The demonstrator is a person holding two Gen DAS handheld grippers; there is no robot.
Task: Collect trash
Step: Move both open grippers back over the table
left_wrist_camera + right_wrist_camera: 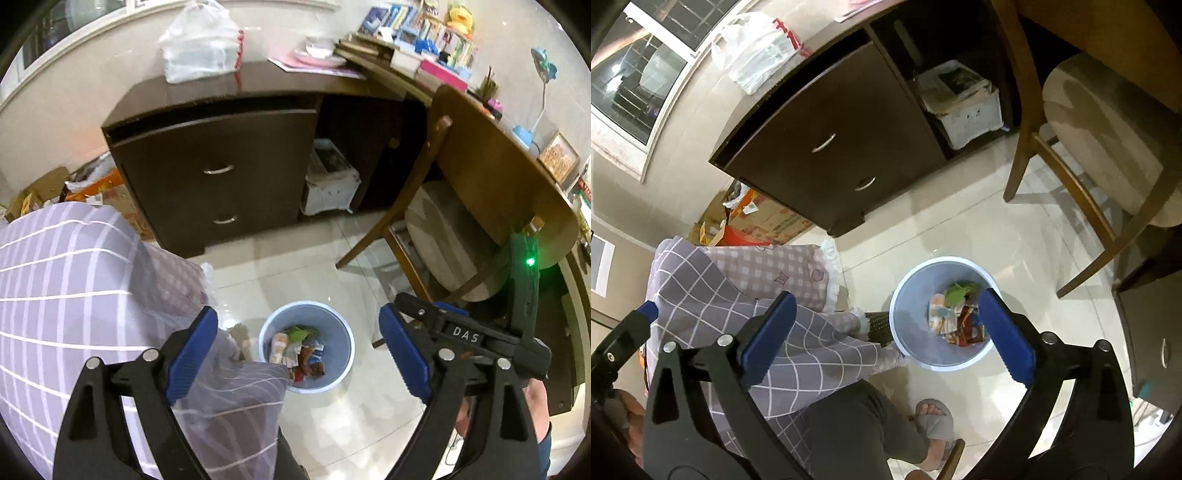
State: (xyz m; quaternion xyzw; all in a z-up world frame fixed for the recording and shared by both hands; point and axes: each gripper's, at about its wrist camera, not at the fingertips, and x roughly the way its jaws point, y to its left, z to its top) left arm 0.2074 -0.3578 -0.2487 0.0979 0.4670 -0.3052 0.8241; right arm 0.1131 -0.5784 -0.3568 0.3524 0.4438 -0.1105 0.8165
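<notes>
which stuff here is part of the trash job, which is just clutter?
Job:
- blue bin on the floor
- wrappers in it
- left gripper, open, empty
- right gripper, open, empty

Clutter:
- dark cabinet
- plastic bag on top
- wooden chair
- checked blanket
- cardboard boxes

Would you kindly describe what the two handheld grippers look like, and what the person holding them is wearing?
Both the left gripper and the right gripper have black plastic frames with silver rivets and ribbed blue pads on the jaws. In the left wrist view the right gripper carries white "DAS" lettering and a green light. The person wears dark grey trousers and a grey slipper.
</notes>
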